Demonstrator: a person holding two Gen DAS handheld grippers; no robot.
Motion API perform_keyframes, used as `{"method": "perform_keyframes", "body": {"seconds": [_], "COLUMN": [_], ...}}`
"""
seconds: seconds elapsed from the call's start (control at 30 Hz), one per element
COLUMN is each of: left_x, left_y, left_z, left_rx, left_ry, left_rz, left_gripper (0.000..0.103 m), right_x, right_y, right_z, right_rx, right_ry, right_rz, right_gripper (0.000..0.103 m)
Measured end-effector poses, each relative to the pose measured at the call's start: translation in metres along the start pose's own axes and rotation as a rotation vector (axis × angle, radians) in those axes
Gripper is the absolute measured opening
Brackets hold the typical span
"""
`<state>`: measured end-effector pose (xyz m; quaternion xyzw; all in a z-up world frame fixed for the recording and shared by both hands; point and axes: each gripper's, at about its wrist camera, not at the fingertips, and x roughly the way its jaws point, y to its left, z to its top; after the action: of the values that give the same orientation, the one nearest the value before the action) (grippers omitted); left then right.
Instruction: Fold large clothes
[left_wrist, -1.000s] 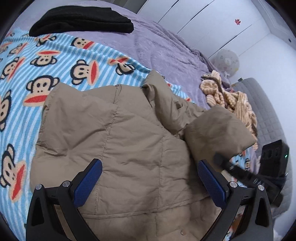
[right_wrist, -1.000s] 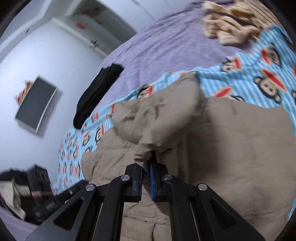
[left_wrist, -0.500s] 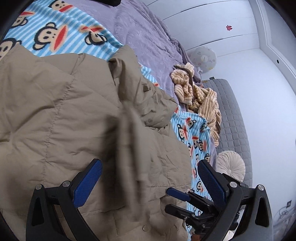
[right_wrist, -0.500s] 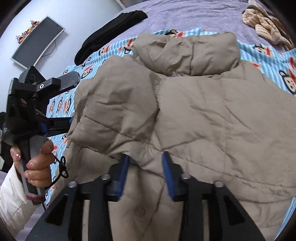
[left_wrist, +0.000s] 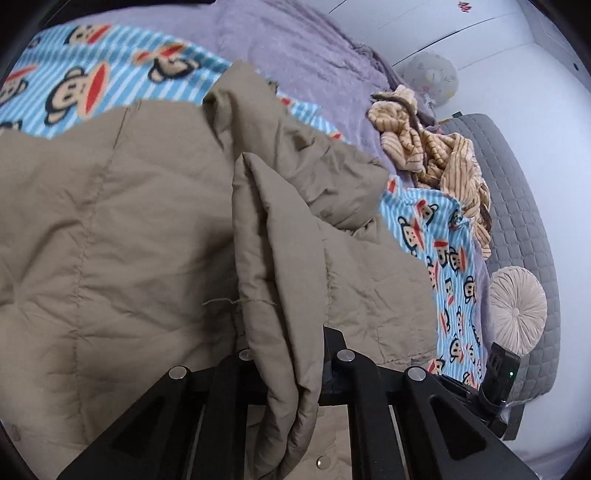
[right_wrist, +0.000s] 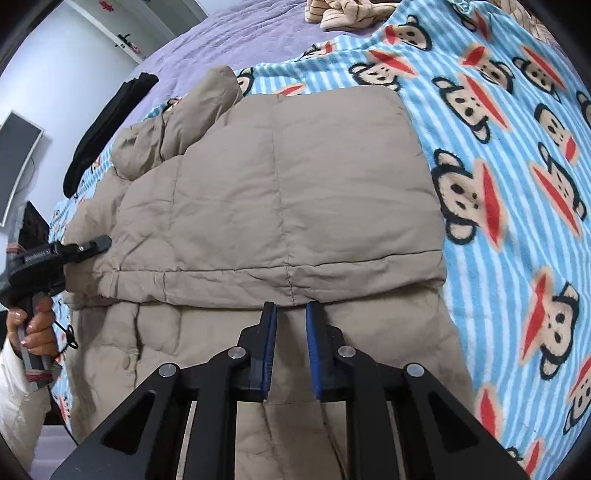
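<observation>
Left gripper (left_wrist: 286, 369) clamped tight on a raised fold of the tan quilted puffer jacket (left_wrist: 122, 258), fabric bunched between its black fingers. Right gripper (right_wrist: 288, 347) jaws closing, blue ribbed pads a narrow gap apart, nothing pinched between them; tips sit at the hem edge of the folded-over jacket panel. Jacket lies flat ahead of both grippers, matte padded cloth with stitched channels, round snap buttons near the front. Under it a fleece blanket (right_wrist: 517, 166), blue-white stripes, cartoon monkey faces. Beyond that a purple bedspread (left_wrist: 295, 48). Far right of left gripper: striped tan plush garment (left_wrist: 436, 155), round pleated cushion (left_wrist: 517, 310). White lettering on the left gripper body, unreadable. Person's hand (right_wrist: 35, 325) grips its handle.
</observation>
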<state>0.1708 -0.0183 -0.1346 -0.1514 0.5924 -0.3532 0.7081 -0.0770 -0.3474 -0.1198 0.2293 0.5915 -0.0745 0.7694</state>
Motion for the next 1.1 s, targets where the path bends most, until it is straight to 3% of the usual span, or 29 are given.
{"method": "perform_keyframes", "body": {"seconds": [0.07,0.2,0.3,0.4,0.67,0.9,1.1], "left_x": [-0.013,-0.013,-0.003,0.003,0.001,0.008,-0.003], "left_y": [0.001,0.029,0.048,0.049,0.039,0.037,0.020], "left_z": [0.001,0.002,-0.002,-0.008,-0.020,-0.022,-0.025], "left_rx": [0.025,0.009,-0.026,-0.005,0.127,0.121,0.119], "left_ry": [-0.020,0.025,0.035,0.021,0.006,-0.009,-0.037], "left_rz": [0.024,0.123,0.125,0.147,0.301,0.362,0.442], "left_gripper": [0.013,0.013,0.013,0.013,0.013,0.013,0.013], "right_x": [-0.002,-0.003,0.009,0.018,0.015,0.034,0.032], "right_y": [0.003,0.004,-0.014,-0.033,-0.031,-0.035,-0.044], "right_z": [0.002,0.018,0.030,0.032,0.028,0.031,0.033], "right_rx": [-0.052,-0.114,-0.082,-0.006,-0.006,-0.001,0.029], "right_ry": [-0.013,-0.088,-0.080,-0.053,-0.047,-0.034,-0.024], "right_rz": [-0.033,-0.115,-0.176,-0.118,-0.129,-0.129,-0.065], "right_gripper": [0.018,0.018,0.018,0.014,0.015,0.015,0.015]}}
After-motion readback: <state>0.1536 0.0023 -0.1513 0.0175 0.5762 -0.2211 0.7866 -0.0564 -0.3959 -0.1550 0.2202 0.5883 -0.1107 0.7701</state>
